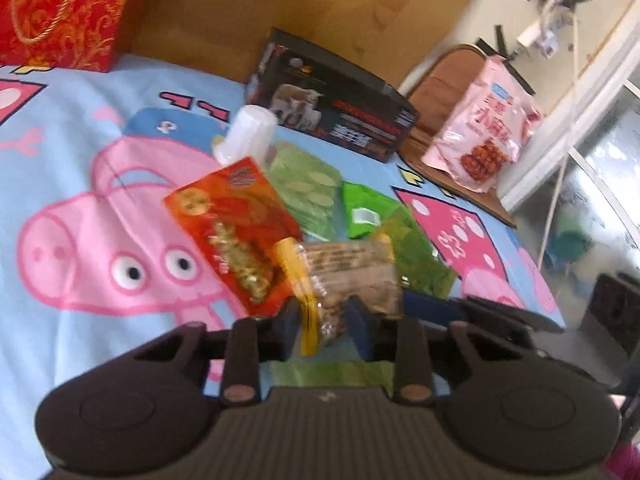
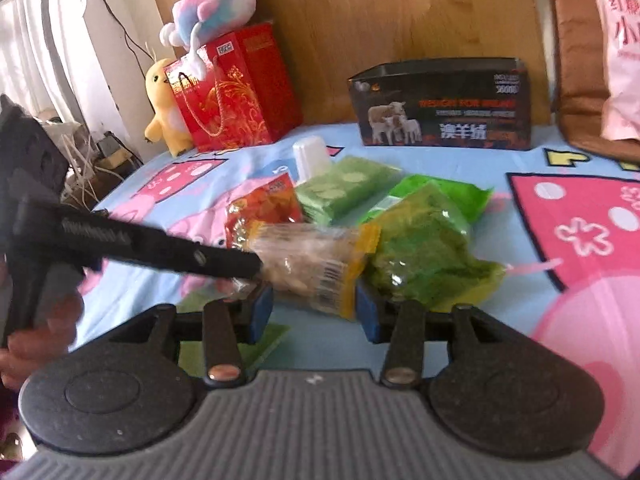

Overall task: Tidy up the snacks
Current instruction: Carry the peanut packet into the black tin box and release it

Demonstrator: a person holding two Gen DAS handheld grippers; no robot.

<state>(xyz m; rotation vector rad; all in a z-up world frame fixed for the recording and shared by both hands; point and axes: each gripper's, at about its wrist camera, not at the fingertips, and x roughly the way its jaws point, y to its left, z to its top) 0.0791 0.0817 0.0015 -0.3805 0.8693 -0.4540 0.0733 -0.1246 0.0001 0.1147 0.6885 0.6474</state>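
Glossy clear-plastic nut packet (image 1: 352,276), crinkly green plastic bag (image 2: 424,256), printed cloth sheet (image 1: 80,152), smooth wooden headboard (image 2: 400,20)

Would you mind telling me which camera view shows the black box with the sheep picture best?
The right wrist view: the black box faces the camera almost squarely, with its sheep picture and print sharp. The left wrist view shows the same box smaller, angled and blurrier.

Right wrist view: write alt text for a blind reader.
A clear peanut packet with yellow ends is gripped at one end by the left gripper, just ahead of the open right gripper. Behind lie green snack bags, a red packet and a black box on a cartoon bedsheet.
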